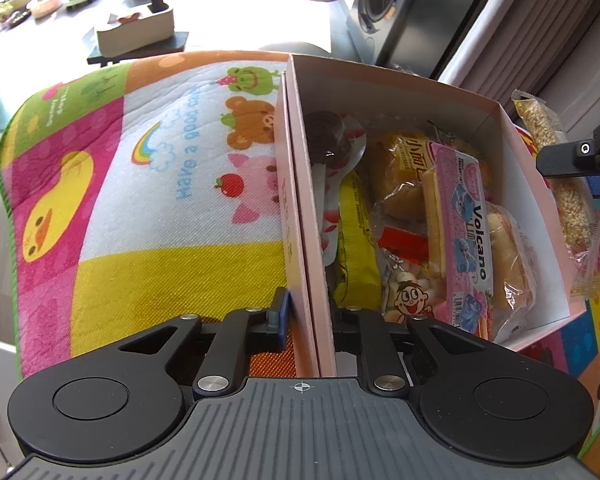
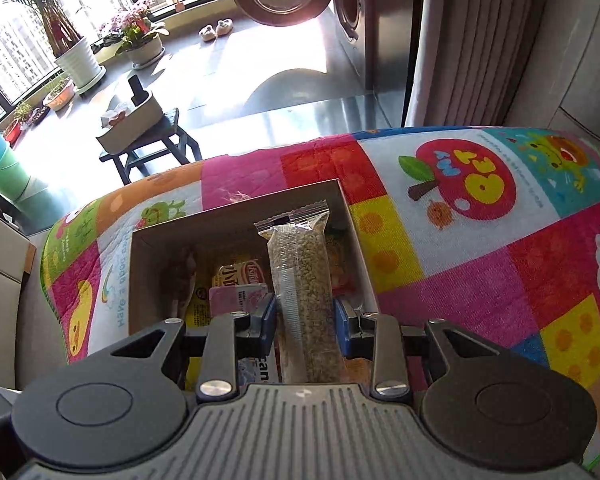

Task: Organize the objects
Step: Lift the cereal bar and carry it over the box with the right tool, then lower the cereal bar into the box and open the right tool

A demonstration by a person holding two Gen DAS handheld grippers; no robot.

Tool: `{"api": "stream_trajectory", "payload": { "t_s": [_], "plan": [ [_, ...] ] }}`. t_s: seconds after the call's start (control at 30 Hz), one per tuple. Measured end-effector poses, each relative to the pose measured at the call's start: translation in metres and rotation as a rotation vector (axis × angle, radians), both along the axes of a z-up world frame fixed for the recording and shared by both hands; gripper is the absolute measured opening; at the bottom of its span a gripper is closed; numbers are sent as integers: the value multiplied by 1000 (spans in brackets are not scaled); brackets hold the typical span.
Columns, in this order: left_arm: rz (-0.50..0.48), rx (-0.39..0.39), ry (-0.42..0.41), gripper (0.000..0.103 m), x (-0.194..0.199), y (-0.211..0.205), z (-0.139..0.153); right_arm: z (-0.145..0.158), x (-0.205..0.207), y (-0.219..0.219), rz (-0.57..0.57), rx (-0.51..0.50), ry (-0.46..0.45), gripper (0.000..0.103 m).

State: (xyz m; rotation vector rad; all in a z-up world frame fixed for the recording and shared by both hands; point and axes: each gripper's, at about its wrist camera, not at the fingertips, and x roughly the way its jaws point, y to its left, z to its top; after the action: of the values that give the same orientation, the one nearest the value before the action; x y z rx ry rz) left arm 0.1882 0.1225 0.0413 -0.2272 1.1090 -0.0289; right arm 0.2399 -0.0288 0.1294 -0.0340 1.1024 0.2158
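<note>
- Holding the pink box (image 1: 300,184) steady, the left hand-held gripper (image 1: 306,312) is clenched on the box's near side wall, one finger outside the wall and one inside.
- The right hand-held gripper (image 2: 305,316) is clamped around a clear-wrapped seed bar (image 2: 304,280), which juts forward between its blue pads (image 2: 267,316); in the left wrist view the same bar hangs just past the box's far wall, not yet inside.
- The box sits on a bright cartoon-print mat (image 1: 160,168) and is already well stocked: a pink Volcano cake pack (image 1: 464,236) lies across its middle, bread rolls in clear wrap (image 1: 508,256) beside that toward the far wall, a yellow packet (image 1: 356,252) toward the gripped wall, and a small cartoon-face sweet bag (image 1: 408,292) at the near end.
- The step in hand looks like loading the last loose snack; the mat around the box shows no other snack waiting in either view.
- Next, the bar needs to clear the far wall, then come down lengthwise over the rolls, where the most room seems left.
- Release should wait until the wrapper rests on the contents, since a long, stiff bar dropped at an angle could tip over the rim.
- The left grip is best kept firm, so that the light cardboard does not slide on the mat.
</note>
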Motion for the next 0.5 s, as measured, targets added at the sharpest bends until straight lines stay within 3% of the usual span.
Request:
{"api": "stream_trajectory", "payload": {
  "t_s": [0.2, 0.5],
  "plan": [
    [-10, -15, -3, 19, 0, 2, -1, -11, -2, 4, 34, -51, -43, 29],
    [-19, -23, -7, 20, 1, 3, -1, -19, -2, 4, 29, -37, -52, 30]
  ]
}}
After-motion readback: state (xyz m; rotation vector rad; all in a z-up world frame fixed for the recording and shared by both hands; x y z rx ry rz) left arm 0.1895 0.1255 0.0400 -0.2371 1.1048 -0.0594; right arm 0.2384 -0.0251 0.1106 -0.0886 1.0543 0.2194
